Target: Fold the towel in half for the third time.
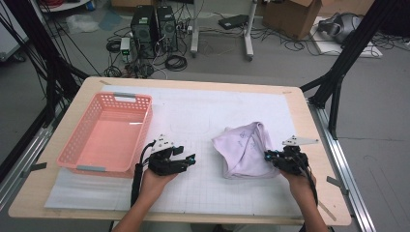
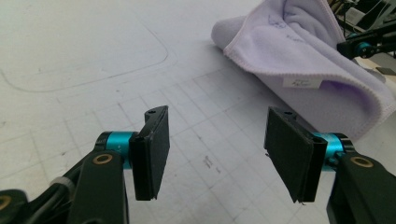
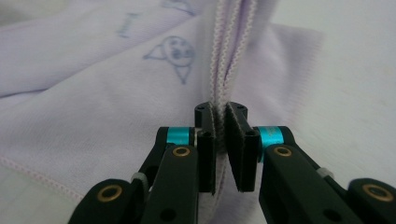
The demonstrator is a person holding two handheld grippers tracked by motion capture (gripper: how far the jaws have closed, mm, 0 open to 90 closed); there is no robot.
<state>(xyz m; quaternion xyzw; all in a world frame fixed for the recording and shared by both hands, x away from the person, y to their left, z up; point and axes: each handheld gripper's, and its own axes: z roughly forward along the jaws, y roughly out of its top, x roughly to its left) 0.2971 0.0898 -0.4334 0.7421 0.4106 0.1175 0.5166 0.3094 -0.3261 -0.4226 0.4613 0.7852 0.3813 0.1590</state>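
The pink basket (image 1: 105, 135) sits empty at the table's left. The left gripper (image 2: 212, 154) hovers open, holding nothing; best bring it to the lilac towel's (image 1: 246, 147) near hem. The right gripper (image 3: 221, 149) pinches the towel's stitched edges, probably two layers—keep it clamped, lift evenly.

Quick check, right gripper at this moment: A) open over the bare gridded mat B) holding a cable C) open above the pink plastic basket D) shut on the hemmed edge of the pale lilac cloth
D: in the right gripper view the right gripper has both black pads pinching the stitched edge of the pale lilac cloth, no gap left.
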